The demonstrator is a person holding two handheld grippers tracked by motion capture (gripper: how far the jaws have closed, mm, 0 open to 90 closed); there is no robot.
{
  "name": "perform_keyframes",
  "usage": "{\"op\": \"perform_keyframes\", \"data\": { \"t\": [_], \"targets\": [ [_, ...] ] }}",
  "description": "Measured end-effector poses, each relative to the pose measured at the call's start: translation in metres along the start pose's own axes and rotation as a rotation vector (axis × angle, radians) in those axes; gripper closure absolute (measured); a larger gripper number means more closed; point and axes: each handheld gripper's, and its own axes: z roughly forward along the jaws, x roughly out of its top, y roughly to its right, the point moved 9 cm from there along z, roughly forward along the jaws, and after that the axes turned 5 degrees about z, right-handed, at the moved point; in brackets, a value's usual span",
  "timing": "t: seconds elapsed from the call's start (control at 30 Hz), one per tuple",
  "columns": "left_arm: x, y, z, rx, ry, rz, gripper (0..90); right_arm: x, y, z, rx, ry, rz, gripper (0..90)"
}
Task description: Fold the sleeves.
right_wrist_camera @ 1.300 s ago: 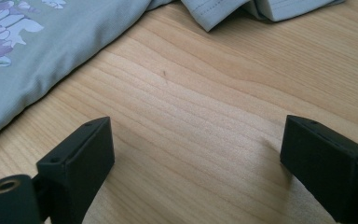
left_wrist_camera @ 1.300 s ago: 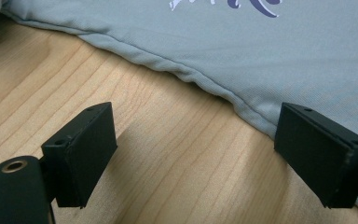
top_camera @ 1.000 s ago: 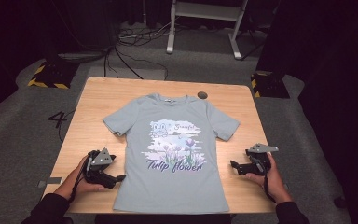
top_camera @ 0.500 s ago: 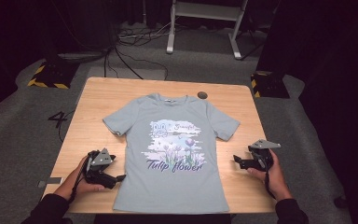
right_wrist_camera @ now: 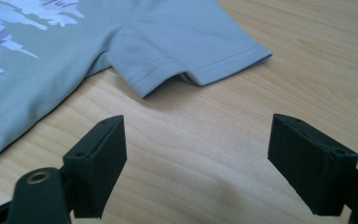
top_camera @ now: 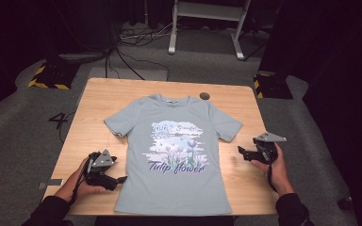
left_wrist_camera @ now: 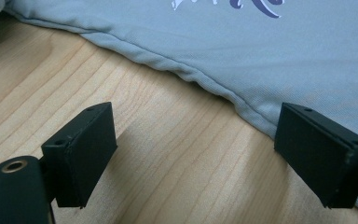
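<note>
So the grey t-shirt (top_camera: 174,150) is lying flat and face-up in the middle of the wooden table (top_camera: 99,99), print showing, collar at the far side, nothing folded yet as far as I can tell. The left gripper (top_camera: 115,180) sits just beside the near-left hem with its jaws wide apart, holding nothing. The right gripper (top_camera: 241,150) is near the right sleeve (right_wrist_camera: 186,44), jaws also spread and empty. Looks like everything's left to do, really.
</note>
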Motion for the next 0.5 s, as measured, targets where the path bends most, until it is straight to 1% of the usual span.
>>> {"op": "perform_keyframes", "data": {
  "t": [0.07,0.13,0.23,0.3,0.43,0.5],
  "targets": [
    [0.0,0.0,0.0,0.0,0.0,0.0,12.6,0.005,0.003,0.004,-0.029,-0.001,-0.011,21.7],
    [0.0,0.0,0.0,0.0,0.0,0.0,12.6,0.012,0.004,0.009,-0.027,0.01,0.0,22.5],
    [0.0,0.0,0.0,0.001,0.0,0.0,12.6,0.022,0.003,0.015,-0.039,0.017,-0.005,24.3],
    [0.0,0.0,0.0,0.0,0.0,0.0,12.6,0.027,0.003,0.019,-0.034,0.027,0.007,24.9],
    [0.0,0.0,0.0,0.002,0.0,-0.001,12.6,0.036,0.003,0.029,-0.06,0.029,0.009,25.5],
    [0.0,0.0,0.0,0.001,0.003,0.0,12.6,0.039,0.003,0.034,-0.064,0.026,0.011,25.6]
  ]
}}
